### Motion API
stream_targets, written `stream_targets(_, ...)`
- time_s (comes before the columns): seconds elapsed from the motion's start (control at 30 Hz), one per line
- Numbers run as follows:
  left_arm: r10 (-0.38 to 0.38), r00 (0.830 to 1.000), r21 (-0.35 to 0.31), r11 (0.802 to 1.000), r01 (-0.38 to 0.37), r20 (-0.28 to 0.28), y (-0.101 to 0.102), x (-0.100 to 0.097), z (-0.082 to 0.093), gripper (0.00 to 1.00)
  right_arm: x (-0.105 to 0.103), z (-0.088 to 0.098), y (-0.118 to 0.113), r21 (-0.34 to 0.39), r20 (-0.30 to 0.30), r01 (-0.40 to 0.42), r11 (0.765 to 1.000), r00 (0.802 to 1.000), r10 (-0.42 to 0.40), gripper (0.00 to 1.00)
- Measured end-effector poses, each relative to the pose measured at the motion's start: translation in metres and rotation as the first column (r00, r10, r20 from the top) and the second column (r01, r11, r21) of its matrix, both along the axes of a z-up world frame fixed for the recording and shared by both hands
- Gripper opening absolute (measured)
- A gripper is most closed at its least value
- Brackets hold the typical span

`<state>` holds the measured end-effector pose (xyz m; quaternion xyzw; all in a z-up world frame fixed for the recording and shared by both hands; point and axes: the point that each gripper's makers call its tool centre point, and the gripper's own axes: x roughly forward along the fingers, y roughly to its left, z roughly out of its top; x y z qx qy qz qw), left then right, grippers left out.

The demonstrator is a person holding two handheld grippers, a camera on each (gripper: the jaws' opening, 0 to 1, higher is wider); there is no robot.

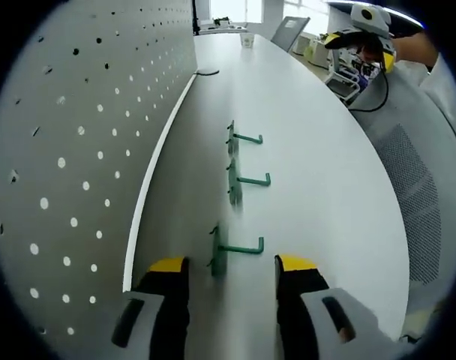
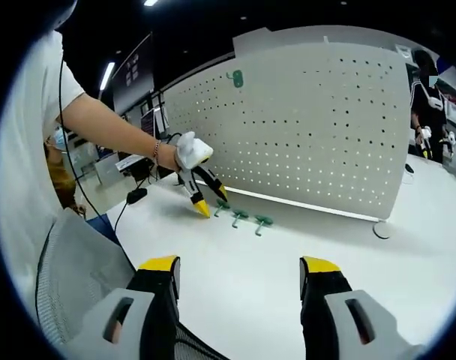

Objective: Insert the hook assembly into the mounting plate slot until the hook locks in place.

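Left gripper [image 1: 232,268] jaws wide open, straddling the nearest green hook [image 1: 229,249] — not gripping it. Three hooks in a row on the white bench [image 1: 325,195], just beside the pegboard [image 1: 78,150]. Right gripper [image 2: 239,271] jaws open, empty, well back from the hooks — one more hook [image 2: 235,77] hangs high on the pegboard.

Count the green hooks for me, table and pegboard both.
4: three hooks in a row on the table, nearest between the left gripper's open jaws, middle, far; one on the pegboard.
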<state>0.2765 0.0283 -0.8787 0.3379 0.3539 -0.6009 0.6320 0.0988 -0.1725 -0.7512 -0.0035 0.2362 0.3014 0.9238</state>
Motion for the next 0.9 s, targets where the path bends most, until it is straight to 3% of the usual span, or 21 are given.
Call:
stream_targets(0.27,0.059,0.998,-0.017,0.998,-0.058,0.006,0.001,0.009,0.001,0.24,0.000,0.002,-0.001,0.018,0.000,0.014,1.000,1.000,-0.014,0.61)
stream_targets(0.63,0.092,0.995,-0.007,0.996,-0.092,0.024,0.003,0.013,0.000,0.07,0.001,0.002,-0.002,0.022,-0.001,0.016,1.000,1.000,-0.016,0.61)
stream_targets(0.9,0.108,0.994,-0.020,0.994,-0.107,0.030,0.003,0.015,0.000,0.04,0.002,0.004,-0.002,0.026,0.001,0.018,1.000,1.000,-0.018,0.61)
